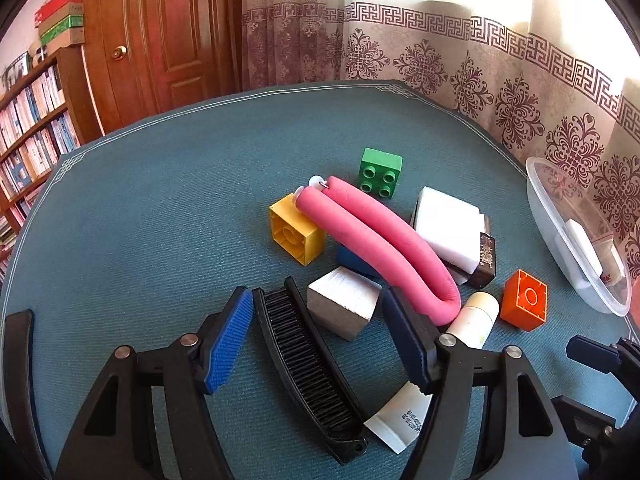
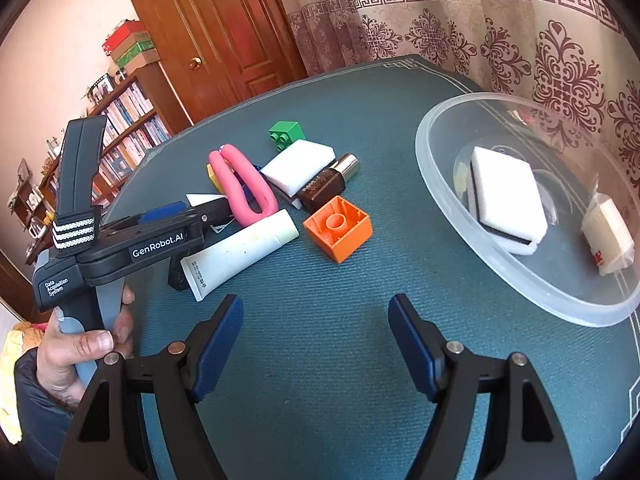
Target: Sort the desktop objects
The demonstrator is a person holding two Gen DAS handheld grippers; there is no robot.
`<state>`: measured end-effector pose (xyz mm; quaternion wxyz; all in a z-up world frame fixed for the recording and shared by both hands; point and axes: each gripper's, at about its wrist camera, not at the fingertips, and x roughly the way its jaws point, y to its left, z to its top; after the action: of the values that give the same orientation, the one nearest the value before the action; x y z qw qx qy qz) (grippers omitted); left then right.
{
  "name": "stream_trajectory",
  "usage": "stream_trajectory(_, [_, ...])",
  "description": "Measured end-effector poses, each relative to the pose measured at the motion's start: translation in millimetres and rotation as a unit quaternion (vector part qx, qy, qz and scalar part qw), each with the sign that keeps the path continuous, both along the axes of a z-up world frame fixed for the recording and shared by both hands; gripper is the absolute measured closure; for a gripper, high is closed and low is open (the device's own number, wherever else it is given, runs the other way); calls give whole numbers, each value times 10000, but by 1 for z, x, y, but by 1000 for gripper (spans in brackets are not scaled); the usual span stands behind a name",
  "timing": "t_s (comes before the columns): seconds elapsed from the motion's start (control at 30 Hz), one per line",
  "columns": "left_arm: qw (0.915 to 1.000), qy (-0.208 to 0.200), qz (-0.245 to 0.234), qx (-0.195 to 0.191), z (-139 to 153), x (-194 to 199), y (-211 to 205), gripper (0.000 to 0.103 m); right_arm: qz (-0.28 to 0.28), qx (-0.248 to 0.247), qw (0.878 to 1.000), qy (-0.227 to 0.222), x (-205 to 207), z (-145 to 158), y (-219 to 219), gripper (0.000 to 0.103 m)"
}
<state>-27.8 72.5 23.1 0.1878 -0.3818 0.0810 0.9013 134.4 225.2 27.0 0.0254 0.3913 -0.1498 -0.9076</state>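
Observation:
A pile of objects lies on the blue-green table: a black comb (image 1: pixel 308 372), a white cube (image 1: pixel 344 302), a pink foam curler (image 1: pixel 380 240), a yellow brick (image 1: pixel 296 234), a green brick (image 1: pixel 380 172), a white sponge (image 1: pixel 448 228), a dark bottle (image 1: pixel 486 258), a white tube (image 1: pixel 472 320) and an orange brick (image 1: pixel 524 300). My left gripper (image 1: pixel 320 328) is open, its jaws on either side of the comb and the cube. My right gripper (image 2: pixel 316 344) is open and empty, above bare table in front of the orange brick (image 2: pixel 338 228) and the tube (image 2: pixel 240 252).
A clear plastic bowl (image 2: pixel 436 184) at the right holds a white sponge (image 2: pixel 508 196) and a small white packet (image 2: pixel 608 240). Curtains hang behind the table. A bookshelf (image 1: pixel 32 128) and a wooden door (image 1: pixel 168 32) stand at the left.

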Motion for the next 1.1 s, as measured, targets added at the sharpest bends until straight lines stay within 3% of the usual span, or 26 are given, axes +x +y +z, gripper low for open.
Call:
stream_trajectory(0.2, [9998,78,-183,-85,1,-3,5,32,7,8,10000,-18,-1,-3,0,24])
stream_trajectory(0.43, [9992,-26,-212,336,3,-7,-6,32,-2,-7,10000,-35,-2,-4,0,24])
stream_trajectory(0.73, [9971,370,-647,126,12,5,9,32,-19,-6,10000,-36,-1,-4,-1,24])
stream_trajectory(1.0, [9972,8,-679,325,0,-9,8,32,-30,-4,10000,-23,0,-3,-3,24])
stream_trajectory(1.1, [9974,21,-640,338,-1,-9,6,40,-26,-1,10000,-27,1,-3,-3,24])
